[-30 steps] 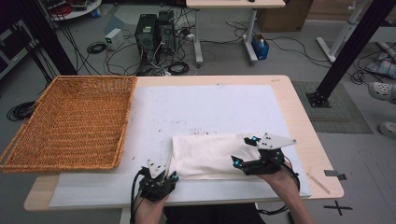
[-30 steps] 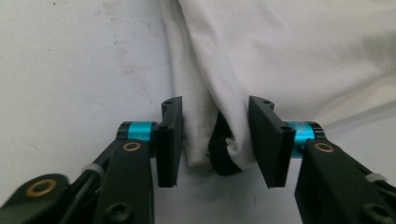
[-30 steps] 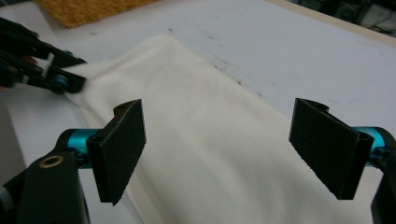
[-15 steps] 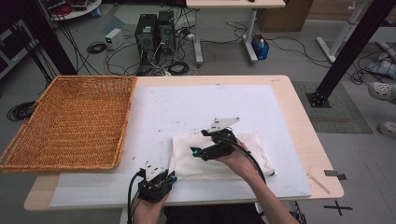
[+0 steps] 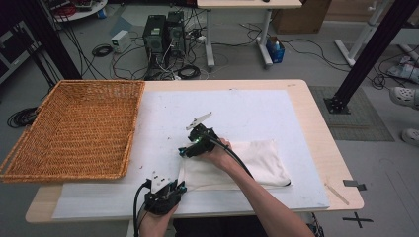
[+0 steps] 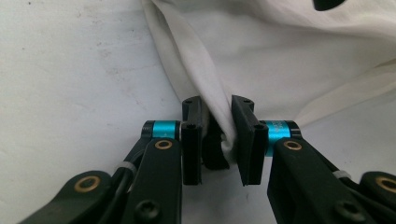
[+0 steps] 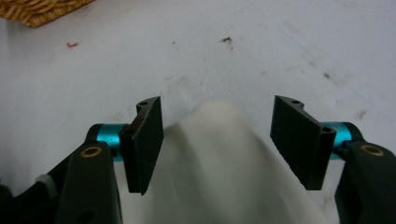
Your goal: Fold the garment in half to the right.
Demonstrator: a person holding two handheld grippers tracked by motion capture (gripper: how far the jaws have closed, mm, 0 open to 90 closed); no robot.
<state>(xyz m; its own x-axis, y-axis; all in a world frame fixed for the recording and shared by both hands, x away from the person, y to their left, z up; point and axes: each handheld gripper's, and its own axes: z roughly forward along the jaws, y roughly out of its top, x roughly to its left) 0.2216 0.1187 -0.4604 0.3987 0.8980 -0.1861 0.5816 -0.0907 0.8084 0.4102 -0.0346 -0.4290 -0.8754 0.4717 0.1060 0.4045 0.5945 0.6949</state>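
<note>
A wooden table (image 5: 316,123) stands in a workshop room, with computer towers (image 5: 163,32) and many cables on the floor behind it. A white sheet (image 5: 247,113) covers most of the table top. On the left side of the table lies a big woven basket (image 5: 74,128), tilted a little over the table edge.

A white cloth (image 5: 257,165) lies folded on the sheet, near the front edge, to the right of the middle. The left gripper (image 5: 165,190) is at the front edge, at the near left corner of the cloth. In the left gripper view its jaws are nearly closed and a fold of the cloth (image 6: 205,88) is pinched between them.

The right gripper (image 5: 190,148) is held over the far left corner of the cloth, and the person's forearm (image 5: 257,197) crosses above the cloth. In the right gripper view the jaws are wide apart, and a raised hump of cloth (image 7: 224,163) lies between them; they do not press it.
</note>
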